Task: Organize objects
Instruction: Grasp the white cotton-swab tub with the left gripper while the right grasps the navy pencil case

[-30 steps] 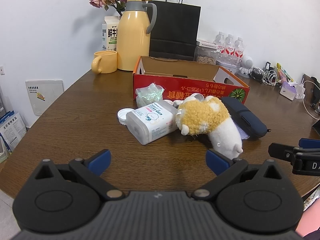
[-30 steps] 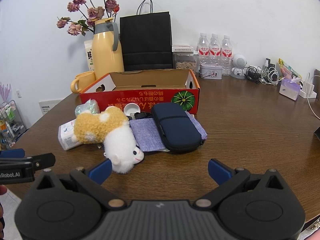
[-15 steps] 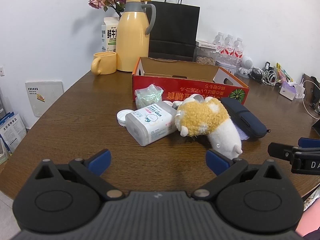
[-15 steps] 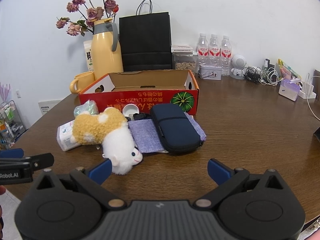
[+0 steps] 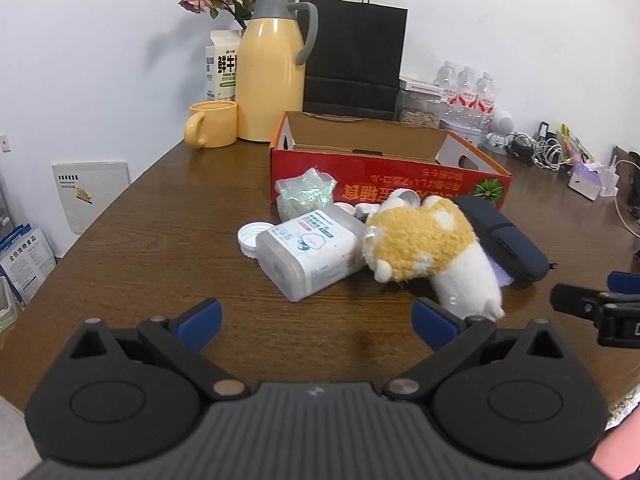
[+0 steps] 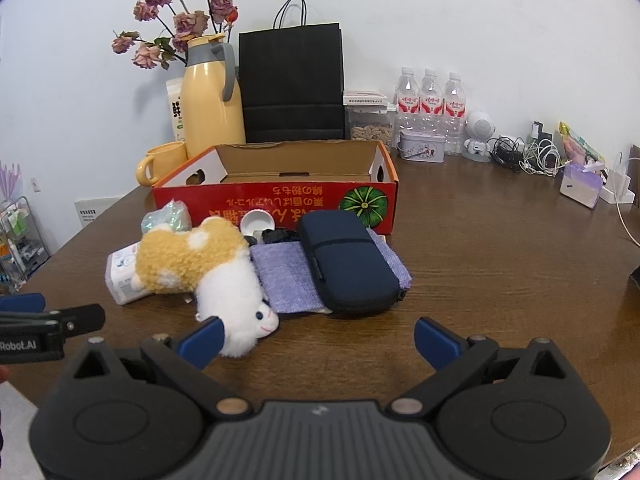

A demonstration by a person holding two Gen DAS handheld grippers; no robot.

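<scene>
Three water bottles (image 6: 429,108), one plush toy (image 6: 208,268), one red box (image 6: 280,196), one navy case (image 6: 346,264), one yellow jug (image 6: 210,100) and one mug (image 6: 162,162).

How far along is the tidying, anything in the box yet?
Nothing looks done: the red box shows only bare cardboard. Nothing is in hand; left gripper and right gripper are both open, short of the pile. Left to do: plush toy, navy case, wipes pack, purple cloth.
</scene>
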